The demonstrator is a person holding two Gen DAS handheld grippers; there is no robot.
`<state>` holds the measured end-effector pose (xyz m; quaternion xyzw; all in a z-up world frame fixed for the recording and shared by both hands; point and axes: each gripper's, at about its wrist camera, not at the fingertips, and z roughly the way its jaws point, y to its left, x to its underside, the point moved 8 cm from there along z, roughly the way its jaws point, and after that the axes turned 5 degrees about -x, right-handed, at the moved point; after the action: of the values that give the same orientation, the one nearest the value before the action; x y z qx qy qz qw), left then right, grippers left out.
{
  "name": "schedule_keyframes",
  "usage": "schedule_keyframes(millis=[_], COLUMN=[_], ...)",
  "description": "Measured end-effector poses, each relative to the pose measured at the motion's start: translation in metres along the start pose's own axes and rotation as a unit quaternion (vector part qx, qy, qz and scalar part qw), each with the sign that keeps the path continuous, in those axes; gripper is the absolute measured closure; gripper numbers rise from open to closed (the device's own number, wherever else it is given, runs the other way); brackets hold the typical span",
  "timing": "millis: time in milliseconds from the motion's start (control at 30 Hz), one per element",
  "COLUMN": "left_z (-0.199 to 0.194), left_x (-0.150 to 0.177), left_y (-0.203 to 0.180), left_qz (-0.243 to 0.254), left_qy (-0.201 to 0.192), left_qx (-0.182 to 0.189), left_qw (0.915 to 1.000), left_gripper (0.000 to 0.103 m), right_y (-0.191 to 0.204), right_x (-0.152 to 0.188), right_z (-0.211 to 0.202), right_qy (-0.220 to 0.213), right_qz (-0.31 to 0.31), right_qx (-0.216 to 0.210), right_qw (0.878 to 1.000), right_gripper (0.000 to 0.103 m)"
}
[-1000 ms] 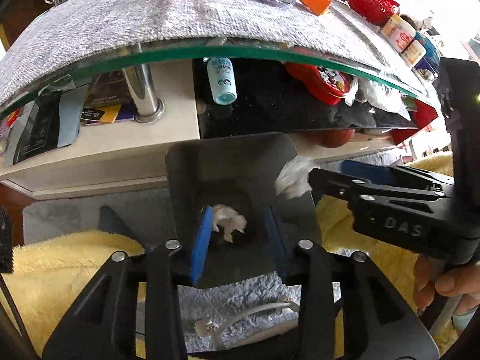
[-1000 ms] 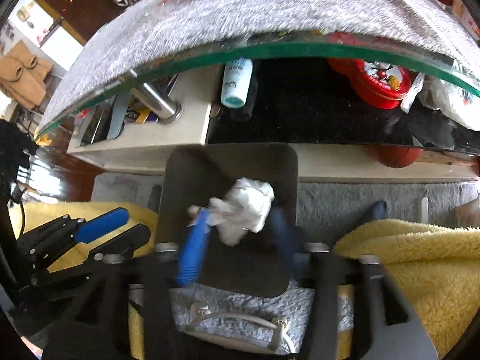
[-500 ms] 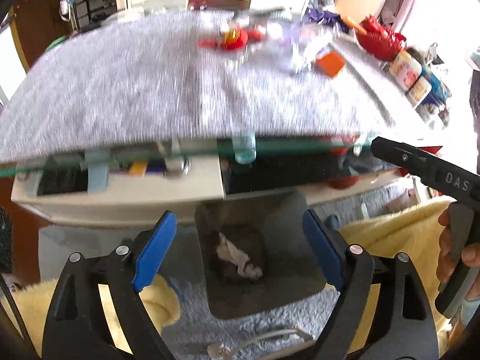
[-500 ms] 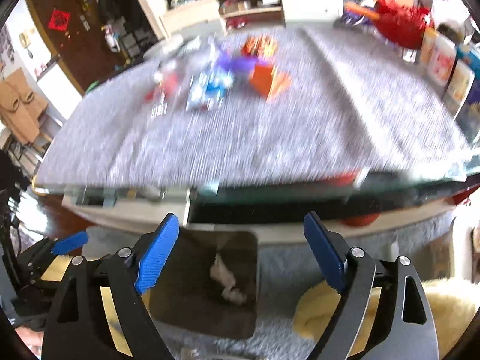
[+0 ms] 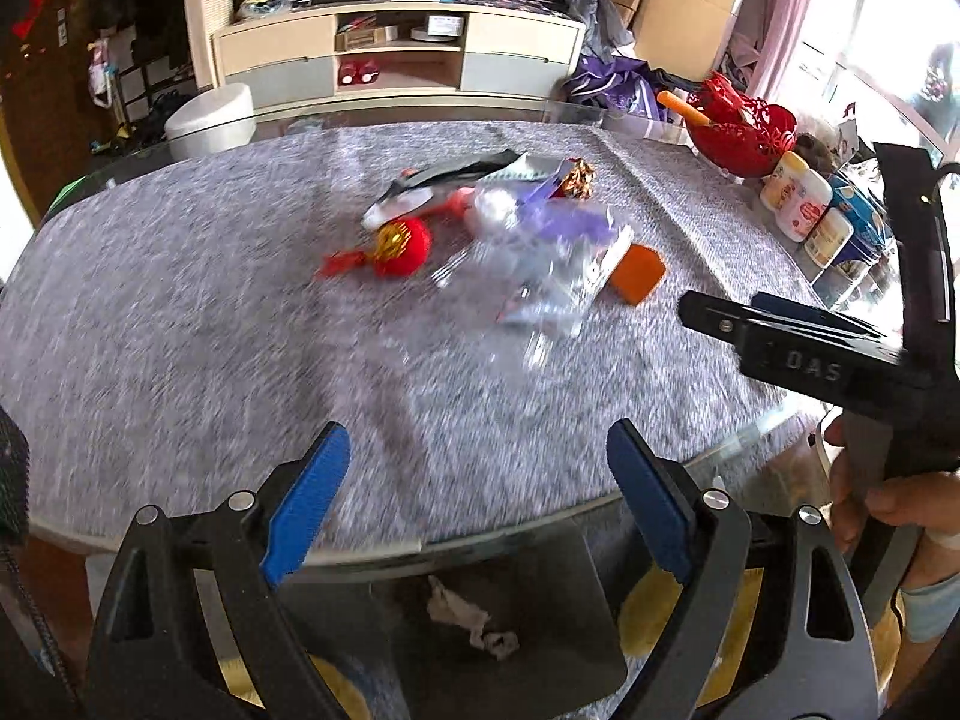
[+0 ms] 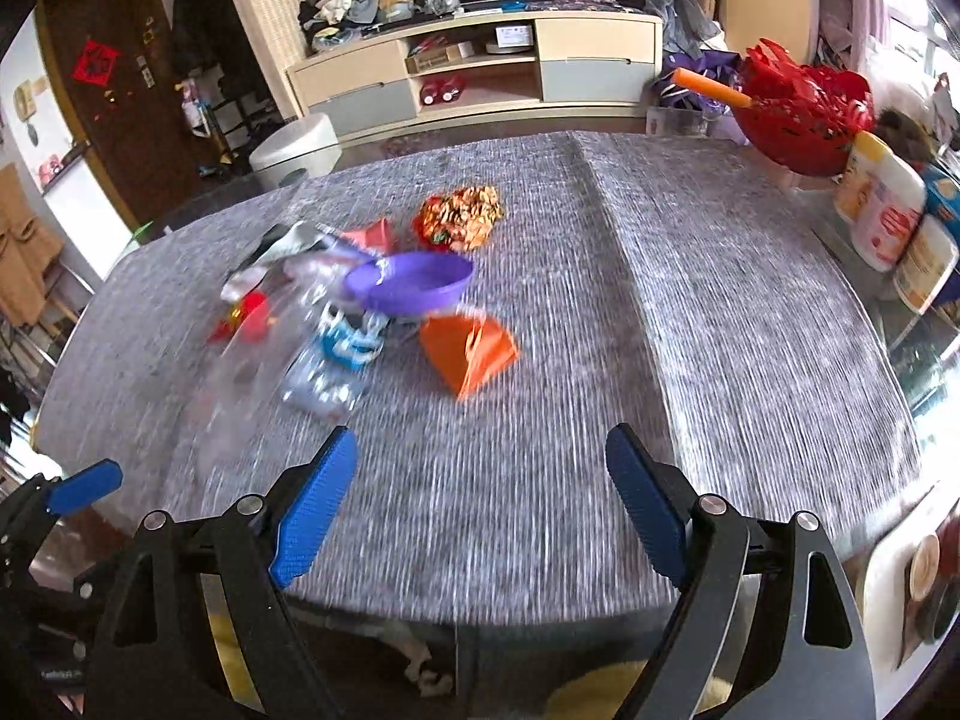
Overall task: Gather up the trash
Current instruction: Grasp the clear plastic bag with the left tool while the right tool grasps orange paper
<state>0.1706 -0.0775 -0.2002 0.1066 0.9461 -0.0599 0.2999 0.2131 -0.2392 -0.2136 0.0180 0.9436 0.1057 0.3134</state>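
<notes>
Where any writing can be read at all, it is the raised letters "DAS" on the black body of the right gripper point(image 5: 798, 354), seen side-on from the left wrist view with a hand point(image 5: 882, 498) on its grip; the labels on the white jars point(image 6: 882, 210) at the far right edge are too blurred to read; both pairs of jaws have just been opening, the right pair easing in slightly at the end, and they stand wide with nothing between them, the left gripper point(image 5: 477, 498) and the right alike over the near edge of the worktop point(image 5: 180, 312), which is covered in grey cloth; the trash lies in a loose heap near the middle of the cloth: a red wrapper point(image 5: 399, 246), a purple dish point(image 6: 414, 288), an orange packet point(image 6: 468, 351), a gold-and-red foil wrapper point(image 6: 459, 216) and clear plastic point(image 5: 540, 276) smeared by motion blur; below the glass edge a dark bin point(image 5: 516, 618) holds crumpled white tissue point(image 5: 468, 618), partly cut off by the jaws; a red basket point(image 6: 804, 114) stands at the far right.
</notes>
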Motion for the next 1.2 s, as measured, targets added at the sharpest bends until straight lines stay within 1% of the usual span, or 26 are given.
schedule_keyframes(millis=[67,133,233,333,367,400,433,500,567,600,633,667,700,733,767,867,933,1000,1067,1100,1200], left_z=[0.009,0.016,0.029,0.043,0.045,0.048,0.050,0.054,0.058,0.059,0.060,0.061,0.063,0.063,0.063,0.059,0.054,0.047,0.039,0.036,0.023], left_x=[-0.006,-0.011,-0.017,-0.019,-0.019,-0.019,-0.019,-0.020,-0.021,-0.021,-0.021,-0.020,-0.020,-0.019,-0.017,-0.017,-0.016,-0.015,-0.013,-0.013,-0.009], left_y=[-0.004,-0.008,-0.011,-0.009,-0.008,-0.007,-0.006,-0.002,0.000,0.001,0.002,0.001,0.001,0.002,0.003,0.005,0.007,0.005,0.005,0.004,0.002], left_qz=[0.004,0.008,0.012,0.012,0.011,0.009,0.007,0.002,0.001,0.002,0.002,0.002,0.002,0.001,0.000,-0.004,-0.002,0.001,0.005,0.006,0.010], left_qy=[0.002,0.004,0.009,0.018,0.020,0.022,0.024,0.029,0.032,0.034,0.036,0.038,0.041,0.042,0.042,0.038,0.034,0.028,0.024,0.023,0.016], left_qx=[0.002,0.005,0.006,0.003,0.002,0.002,0.004,0.009,0.011,0.012,0.014,0.017,0.018,0.017,0.017,0.019,0.020,0.019,0.016,0.015,0.015], left_qw=[1.0000,0.9999,0.9999,0.9998,0.9997,0.9997,0.9997,0.9995,0.9994,0.9994,0.9993,0.9991,0.9990,0.9989,0.9990,0.9991,0.9992,0.9994,0.9996,0.9996,0.9997], left_gripper=[0.020,0.020,0.020,0.021,0.023,0.028,0.031,0.044,0.052,0.056,0.060,0.069,0.077,0.079,0.083,0.086,0.087,0.087,0.089,0.091,0.094], right_y=[0.000,0.000,-0.002,-0.004,-0.005,-0.006,-0.006,-0.005,-0.001,0.001,0.004,0.005,0.009,0.010,0.012,0.012,0.012,0.013,0.011,0.011,0.014], right_x=[-0.004,-0.009,-0.011,-0.011,-0.010,-0.009,-0.009,-0.009,-0.009,-0.011,-0.011,-0.012,-0.011,-0.011,-0.010,-0.012,-0.012,-0.012,-0.007,-0.006,0.003], right_z=[0.011,0.021,0.034,0.044,0.046,0.050,0.051,0.053,0.055,0.057,0.057,0.057,0.057,0.057,0.055,0.052,0.044,0.038,0.027,0.024,0.006], right_qy=[0.006,0.010,0.017,0.027,0.029,0.032,0.034,0.030,0.028,0.028,0.028,0.028,0.029,0.029,0.029,0.026,0.021,0.019,0.016,0.016,0.012], right_qz=[-0.001,-0.003,-0.006,-0.008,-0.009,-0.008,-0.007,-0.009,-0.017,-0.022,-0.029,-0.033,-0.037,-0.038,-0.035,-0.027,-0.025,-0.026,-0.027,-0.027,-0.027], right_qx=[-0.002,-0.002,0.002,0.007,0.008,0.007,0.006,0.003,0.004,0.005,0.005,0.006,0.002,-0.001,-0.009,-0.018,-0.023,-0.020,-0.011,-0.013,-0.018], right_qw=[1.000,1.000,1.000,1.000,1.000,0.999,0.999,0.999,0.999,0.999,0.999,0.999,0.999,0.999,0.999,0.999,0.999,0.999,0.999,0.999,0.999], right_gripper=[0.026,0.033,0.037,0.037,0.037,0.037,0.038,0.038,0.039,0.043,0.052,0.056,0.064,0.065,0.067,0.073,0.083,0.086,0.087,0.088,0.091])
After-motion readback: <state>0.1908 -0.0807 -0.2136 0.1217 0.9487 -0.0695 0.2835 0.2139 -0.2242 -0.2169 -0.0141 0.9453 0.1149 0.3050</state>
